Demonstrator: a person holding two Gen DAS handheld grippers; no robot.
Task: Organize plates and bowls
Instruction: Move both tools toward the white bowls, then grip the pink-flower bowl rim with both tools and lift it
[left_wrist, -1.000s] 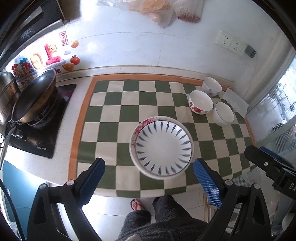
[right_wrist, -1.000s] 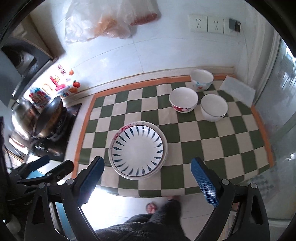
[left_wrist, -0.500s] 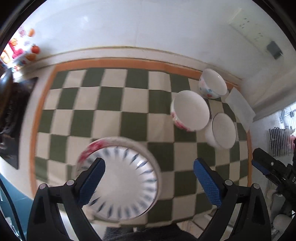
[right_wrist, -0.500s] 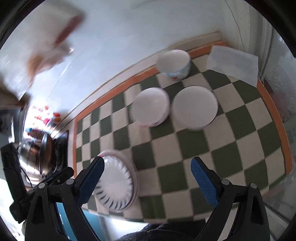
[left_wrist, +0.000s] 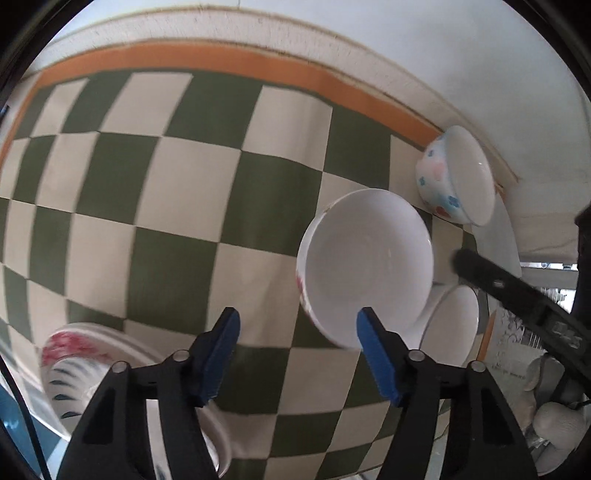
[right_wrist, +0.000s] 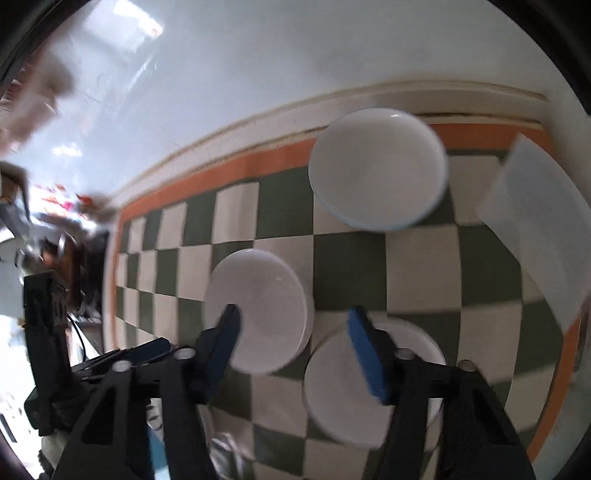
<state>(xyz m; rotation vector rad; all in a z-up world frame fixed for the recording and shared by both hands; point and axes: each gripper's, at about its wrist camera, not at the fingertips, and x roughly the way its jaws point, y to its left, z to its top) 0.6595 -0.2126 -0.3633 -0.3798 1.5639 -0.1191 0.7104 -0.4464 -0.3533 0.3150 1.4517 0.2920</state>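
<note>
Our left gripper (left_wrist: 297, 343) and right gripper (right_wrist: 291, 339) both gape empty. Nearest lies the blue-petal plate (left_wrist: 70, 373); beyond, on the checkered mat (left_wrist: 177, 206), three bowls cluster: red-flowered bowl (left_wrist: 365, 266), plain white bowl (right_wrist: 343, 398), blue-flowered bowl (left_wrist: 454, 181).

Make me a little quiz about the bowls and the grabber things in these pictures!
1. True or false: the left gripper is already squeezing a bowl.
2. How many bowls sit on the checkered mat in the right wrist view?
3. Which bowl is farthest back, near the wall? A) the red-patterned bowl B) the blue-and-pink flowered bowl C) the plain white bowl

Key
1. False: both its blue pads stand apart, and one only overlaps the red-patterned bowl's rim in the picture. The right gripper is open too.
2. Three.
3. B.
</note>
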